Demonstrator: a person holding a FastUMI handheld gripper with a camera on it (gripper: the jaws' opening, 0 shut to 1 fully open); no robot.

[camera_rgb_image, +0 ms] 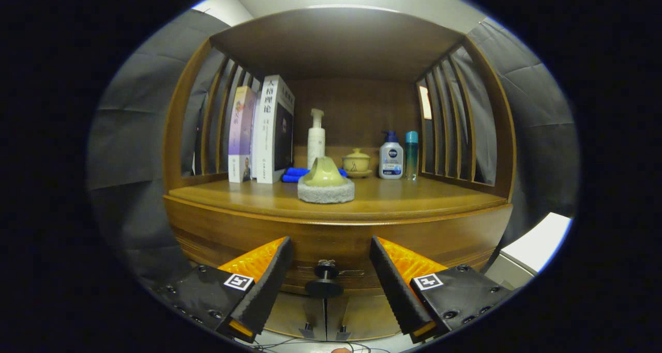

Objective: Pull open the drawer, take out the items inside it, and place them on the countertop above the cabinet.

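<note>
Tongs (327,286) spread wide in front of the closed drawer (331,247), holding nothing

The drawer's dark knob (324,280) sits in the gap between the two fingers, touching neither. Above it, on the wooden surface (414,200) of the cabinet, a green-handled scrubbing pad (326,184) stands near the front edge. Behind it lie a blue cloth (296,174), two upright books (261,133), a white pump bottle (316,138), a small lidded cup (356,163), a white bottle with a blue cap (391,156) and a slim teal bottle (411,154) just beside it
</note>
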